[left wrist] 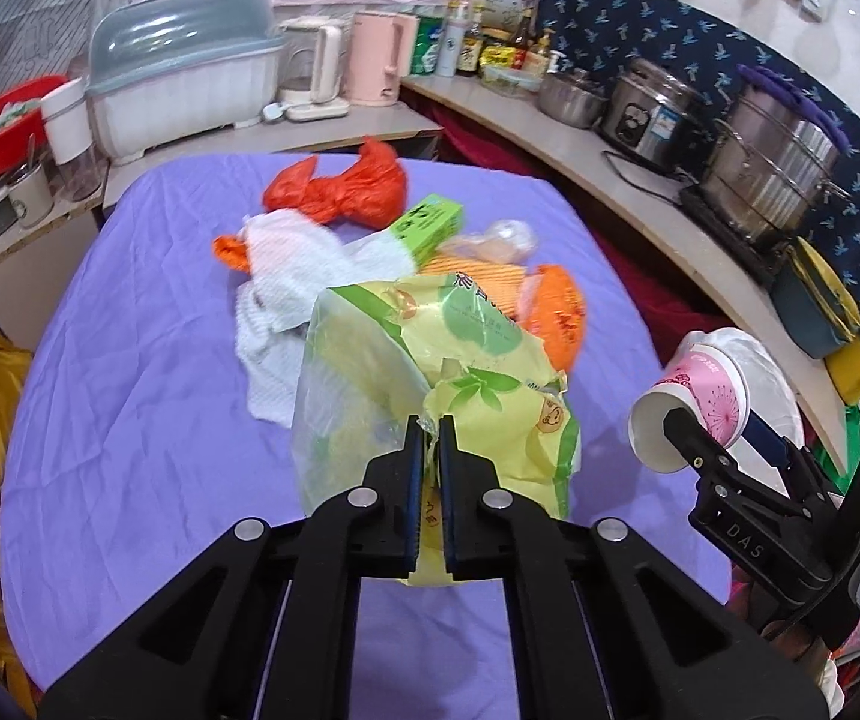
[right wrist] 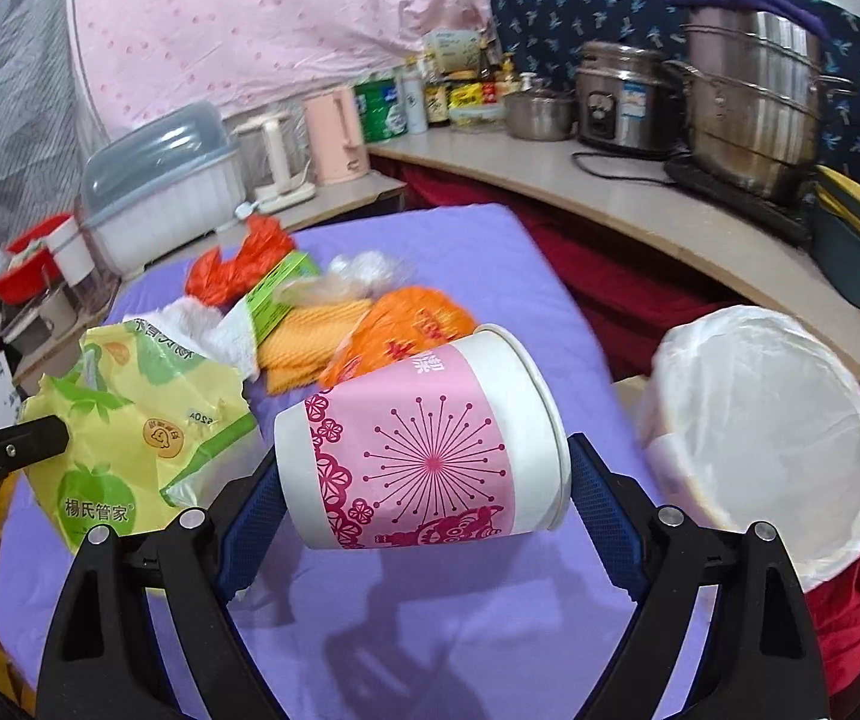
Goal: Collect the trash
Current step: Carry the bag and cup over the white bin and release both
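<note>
While right tool (right wrist: 423, 480) pinches paper cup (right wrist: 423, 450) sideways (rim right) | left tool (left wrist: 430, 450) pinches wrapper (left wrist: 430, 360)

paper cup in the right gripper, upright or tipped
Tipped on its side: the paper cup lies crosswise in the right gripper, rim toward the lined bin.

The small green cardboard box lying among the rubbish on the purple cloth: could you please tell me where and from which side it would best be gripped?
Grip the small green cardboard box across its two long flat sides near the raised free end, probably coming from above. That end sticks up clear of the pile, while its lower end is tucked into the crumpled white tissue, and the narrow width suits a two-finger tool.
</note>
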